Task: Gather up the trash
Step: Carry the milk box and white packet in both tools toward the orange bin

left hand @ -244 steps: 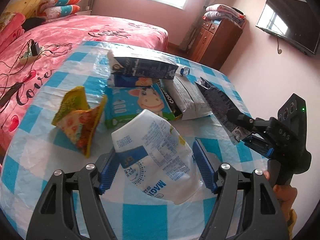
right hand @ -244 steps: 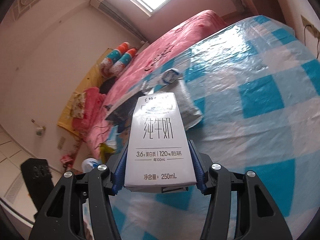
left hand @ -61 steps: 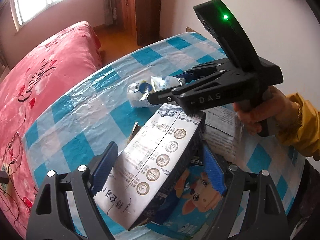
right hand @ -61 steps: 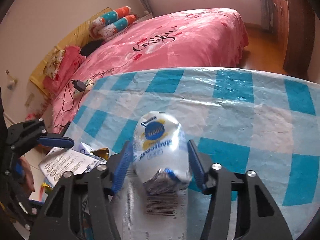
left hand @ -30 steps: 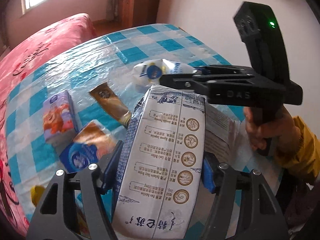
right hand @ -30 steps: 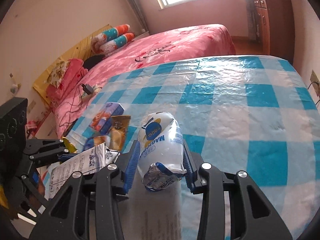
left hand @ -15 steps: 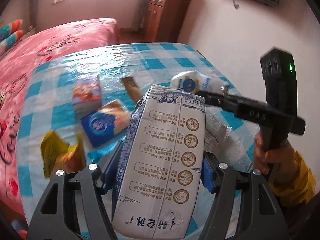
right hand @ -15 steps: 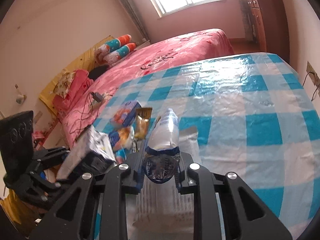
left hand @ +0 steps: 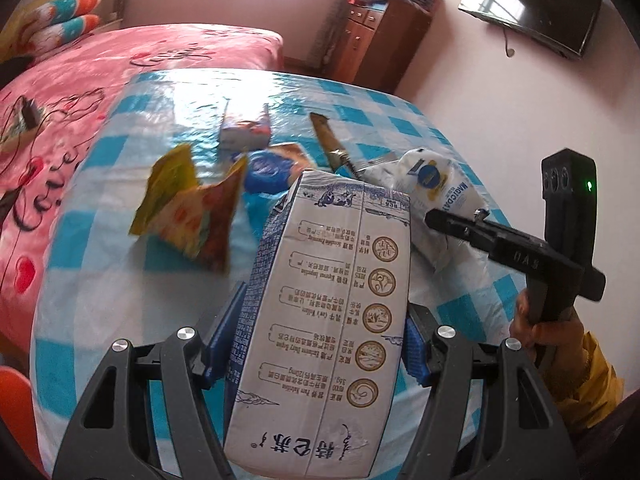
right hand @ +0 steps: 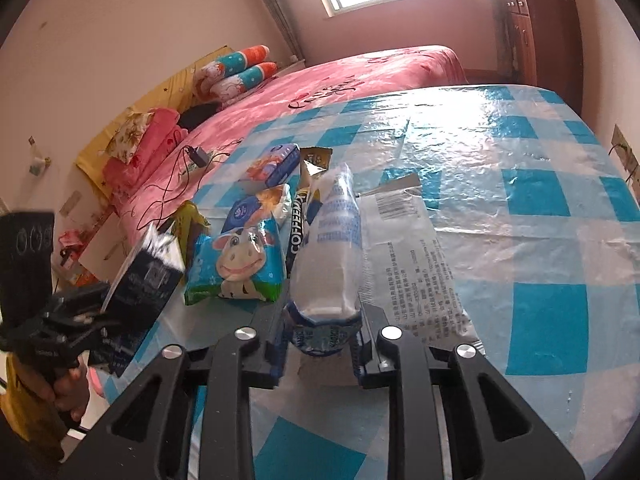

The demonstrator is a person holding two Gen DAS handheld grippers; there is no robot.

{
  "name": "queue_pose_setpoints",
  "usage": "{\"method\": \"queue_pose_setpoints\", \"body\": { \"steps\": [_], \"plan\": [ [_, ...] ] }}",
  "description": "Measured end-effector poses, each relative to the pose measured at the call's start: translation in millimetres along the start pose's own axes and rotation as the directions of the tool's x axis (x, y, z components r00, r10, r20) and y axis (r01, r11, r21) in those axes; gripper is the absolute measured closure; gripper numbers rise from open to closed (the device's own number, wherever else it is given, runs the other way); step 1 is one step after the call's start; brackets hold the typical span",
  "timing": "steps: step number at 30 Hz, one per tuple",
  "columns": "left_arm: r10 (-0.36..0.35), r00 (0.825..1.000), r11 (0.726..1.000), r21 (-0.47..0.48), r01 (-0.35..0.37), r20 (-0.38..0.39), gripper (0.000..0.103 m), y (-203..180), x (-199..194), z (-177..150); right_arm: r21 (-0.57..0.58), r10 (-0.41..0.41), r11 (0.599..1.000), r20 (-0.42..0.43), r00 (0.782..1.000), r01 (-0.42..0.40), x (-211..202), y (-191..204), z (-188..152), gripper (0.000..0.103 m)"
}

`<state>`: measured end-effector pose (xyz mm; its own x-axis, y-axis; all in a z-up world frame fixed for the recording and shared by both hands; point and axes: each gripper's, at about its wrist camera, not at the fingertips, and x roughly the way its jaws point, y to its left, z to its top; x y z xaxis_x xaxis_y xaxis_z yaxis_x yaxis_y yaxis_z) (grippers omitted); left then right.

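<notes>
On the left, a milk carton (left hand: pixel 320 320) is clamped across its broad faces by the left gripper (left hand: pixel 316 344), lifted off the blue-checked table (right hand: pixel 540 200) near its front-left corner. It is judged light and probably empty: a stiff paperboard box that can dent under a hard squeeze, so the mid-body hold between the flat faces suits it.

Toward the table's front middle, a white plastic pouch (right hand: pixel 328 264) sits between the pads of the right gripper (right hand: pixel 320 344), gripped at its crumpled blue-printed lower end; the jaws are opening at this moment, though the film is still seen pinched. The pouch is judged soft, slick and very light, likely to slip or fold, and best taken where the film is bunched.

In the left wrist view, the printed side panel of the carton is shown, with the right gripper and its yellow-sleeved hand (left hand: pixel 536 328) seen side-on, and a yellow snack wrapper (left hand: pixel 192 216) beyond, blurred. In the right wrist view the carton's dark face is seen instead, and items partly hidden from the other camera appear left of the pouch: a cow-printed pack (right hand: pixel 236 264), a coffee-mix sachet (right hand: pixel 298 228) and a flat white bag (right hand: pixel 408 264) lying under the pouch.
</notes>
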<state>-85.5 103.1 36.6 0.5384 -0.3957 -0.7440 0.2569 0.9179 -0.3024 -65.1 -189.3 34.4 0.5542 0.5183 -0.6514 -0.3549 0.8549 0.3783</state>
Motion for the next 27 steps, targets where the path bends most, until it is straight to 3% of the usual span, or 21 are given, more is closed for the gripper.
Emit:
{"method": "queue_pose_setpoints", "body": {
  "steps": [5,7,16,18,24,26,27],
  "plan": [
    [0.011,1.000,1.000,-0.024,-0.010,0.015,0.035,5,-14,-16,-0.033,-0.098,0.995,0.032,0.995,0.099,3,4,3,0.035],
    [0.018,1.000,0.999,-0.031,-0.017,0.021,0.035,8,-19,-22,-0.049,-0.129,0.990,0.037,0.991,0.131,5,7,4,0.032],
    [0.035,0.999,0.996,-0.085,-0.032,0.031,0.035,26,-35,-45,-0.070,-0.205,0.976,0.035,0.978,0.207,19,22,1,0.032],
    [0.040,0.999,0.995,-0.095,-0.036,0.033,0.035,31,-38,-50,-0.104,-0.254,0.961,0.025,0.967,0.255,24,28,2,0.033],
    [0.057,0.998,0.992,-0.117,-0.053,0.033,0.035,39,-48,-66,-0.215,-0.374,0.905,0.009,0.927,0.367,37,47,-4,0.046],
    [0.058,0.998,0.991,-0.125,-0.053,0.035,0.035,42,-51,-70,-0.234,-0.392,0.893,0.010,0.920,0.383,39,49,-6,0.062],
    [0.058,0.998,0.990,-0.130,-0.053,0.036,0.035,43,-52,-71,-0.239,-0.399,0.889,0.012,0.917,0.390,39,49,-7,0.063]
  ]
}}
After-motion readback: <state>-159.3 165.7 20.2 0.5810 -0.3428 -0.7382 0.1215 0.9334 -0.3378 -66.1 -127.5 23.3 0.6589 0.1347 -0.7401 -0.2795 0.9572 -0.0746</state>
